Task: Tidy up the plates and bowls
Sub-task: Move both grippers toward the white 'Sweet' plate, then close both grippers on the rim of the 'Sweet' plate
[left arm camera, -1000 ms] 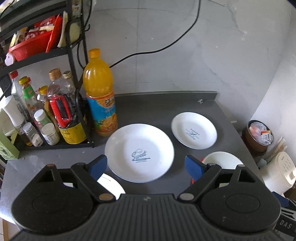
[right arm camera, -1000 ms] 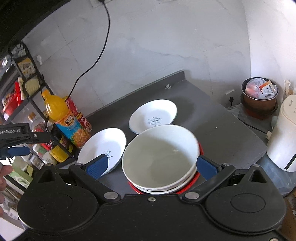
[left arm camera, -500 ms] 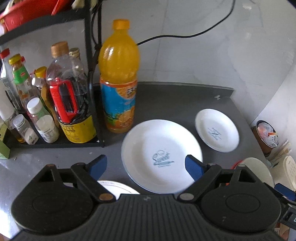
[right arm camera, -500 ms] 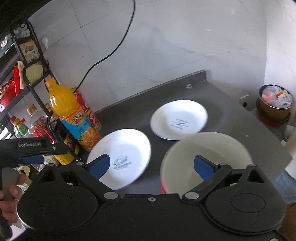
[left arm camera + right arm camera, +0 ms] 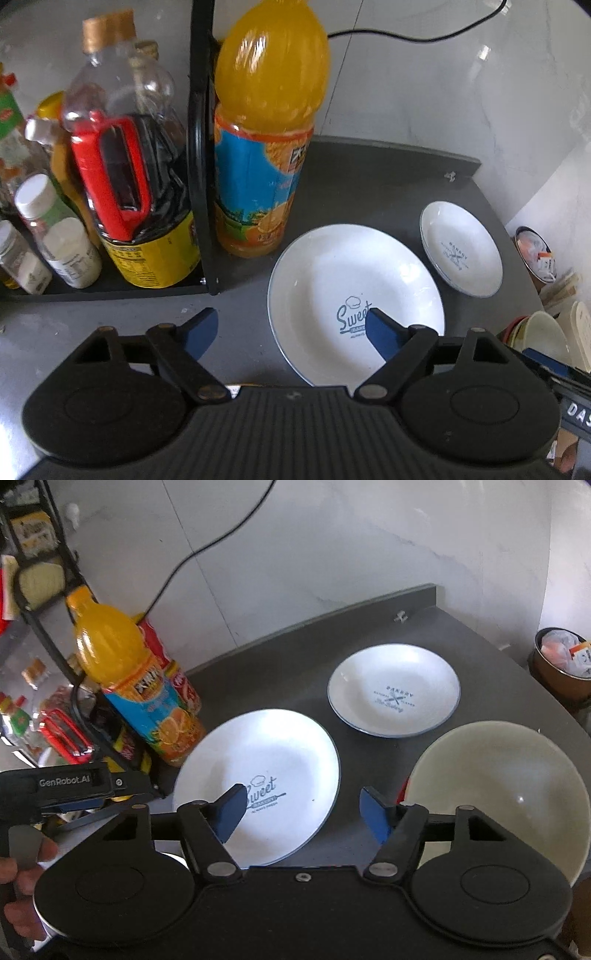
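A large white plate [image 5: 343, 280] printed "Sweet" lies on the dark counter [image 5: 369, 177]. My left gripper [image 5: 291, 328] hovers open at the plate's near left rim, its right finger over the plate. Farther right lies a smaller white plate [image 5: 461, 251]. In the right wrist view the large plate [image 5: 266, 753] is ahead, the small plate [image 5: 393, 690] beyond it, and a stack of pale bowls [image 5: 498, 782] at the right. My right gripper [image 5: 301, 812] stands open, its left finger over the large plate and its right finger beside the bowls.
An orange juice bottle [image 5: 269, 129] stands just behind the large plate, against a black rack [image 5: 201, 147] full of bottles. A brown pot [image 5: 561, 661] with packets sits off the counter's right end. A hand [image 5: 22, 867] holds the left tool.
The left gripper has moved forward and down toward the rack and the large plate. The right gripper has swung left from over the bowl stack toward the large plate.
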Available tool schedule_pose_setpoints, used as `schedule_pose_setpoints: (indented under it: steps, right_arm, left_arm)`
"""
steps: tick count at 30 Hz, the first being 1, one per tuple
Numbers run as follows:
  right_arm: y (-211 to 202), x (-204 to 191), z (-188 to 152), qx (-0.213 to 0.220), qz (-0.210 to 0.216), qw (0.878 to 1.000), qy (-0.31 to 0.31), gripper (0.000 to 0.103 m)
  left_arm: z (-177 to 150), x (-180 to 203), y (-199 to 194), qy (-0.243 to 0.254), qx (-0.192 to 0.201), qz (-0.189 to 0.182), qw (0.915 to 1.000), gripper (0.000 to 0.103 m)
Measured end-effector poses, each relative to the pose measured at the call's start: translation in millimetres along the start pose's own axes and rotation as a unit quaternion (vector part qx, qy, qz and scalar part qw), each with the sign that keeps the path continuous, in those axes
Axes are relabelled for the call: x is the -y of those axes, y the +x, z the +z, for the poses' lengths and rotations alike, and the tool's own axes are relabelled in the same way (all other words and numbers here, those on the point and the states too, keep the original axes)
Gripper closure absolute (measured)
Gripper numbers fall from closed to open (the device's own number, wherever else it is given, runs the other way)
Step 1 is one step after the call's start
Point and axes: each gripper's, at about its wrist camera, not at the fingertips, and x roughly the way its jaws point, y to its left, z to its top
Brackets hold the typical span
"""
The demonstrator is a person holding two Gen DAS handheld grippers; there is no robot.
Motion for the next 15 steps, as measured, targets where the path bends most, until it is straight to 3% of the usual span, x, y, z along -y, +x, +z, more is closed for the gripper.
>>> schedule_pose_setpoints:
  steps: [3,10,15]
  right_arm:
    - [12.6,-2.0,-0.8,-0.007,-0.013,1.000,0.003,0.042]
    - [41.1,-0.6,-5.2,-0.024,-0.041,0.999,0.010,0.058]
    - [52.4,-10.2,-2.8,-0.017,-0.073,0.997,-0.018,0.059]
  left_arm:
    - [0.8,-2.3,11.8,0.011,-0.007,-0.008,0.9999,0.025]
    - [4.4,-4.7,49.1,0.038,-0.033,-0.024,0.9985,0.048]
    - [7.6,-5.1,71.2,0.055,-0.046,-0.022,0.9972,0.058]
